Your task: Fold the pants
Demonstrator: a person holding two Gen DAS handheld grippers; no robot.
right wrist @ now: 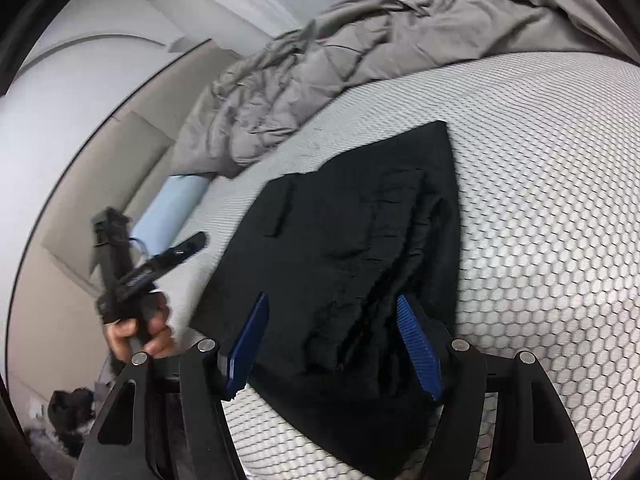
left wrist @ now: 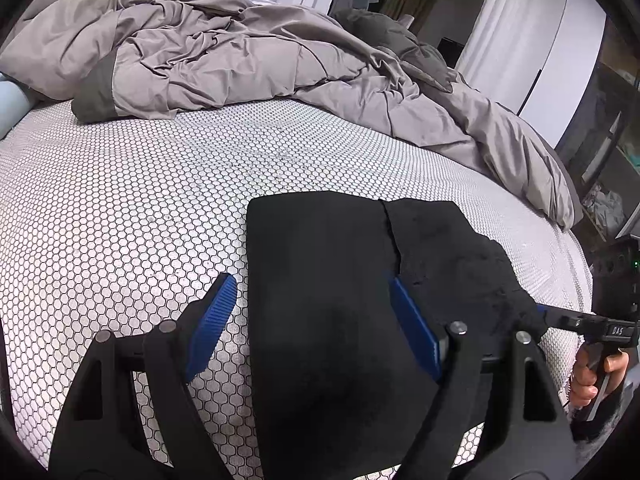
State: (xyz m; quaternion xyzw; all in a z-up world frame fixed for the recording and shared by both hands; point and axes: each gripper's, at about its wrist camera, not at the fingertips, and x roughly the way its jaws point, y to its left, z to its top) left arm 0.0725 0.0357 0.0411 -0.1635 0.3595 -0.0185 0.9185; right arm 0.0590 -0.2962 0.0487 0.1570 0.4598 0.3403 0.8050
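Note:
Black pants (left wrist: 320, 280) lie folded into a flat stack on the honeycomb-patterned mattress (left wrist: 120, 220). My left gripper (left wrist: 311, 280) hovers open at their left edge, one blue pad over the mattress and the other over the cloth. In the right wrist view the pants (right wrist: 352, 240) show layered folds. My right gripper (right wrist: 331, 296) stands open just above their near end, with cloth showing between the blue pads. Each view also catches the other tool in a hand: the right gripper (left wrist: 560, 320) at the pants' right edge, and the left gripper (right wrist: 176, 254) left of the pants.
A crumpled grey duvet (left wrist: 240, 52) covers the far side of the bed. A light blue pillow (right wrist: 172, 212) lies by the beige headboard (right wrist: 120, 148). The mattress edge (left wrist: 576, 272) drops off at the right, with white cupboards (left wrist: 560, 60) beyond. Something dark and fluffy (right wrist: 72, 408) sits on the floor.

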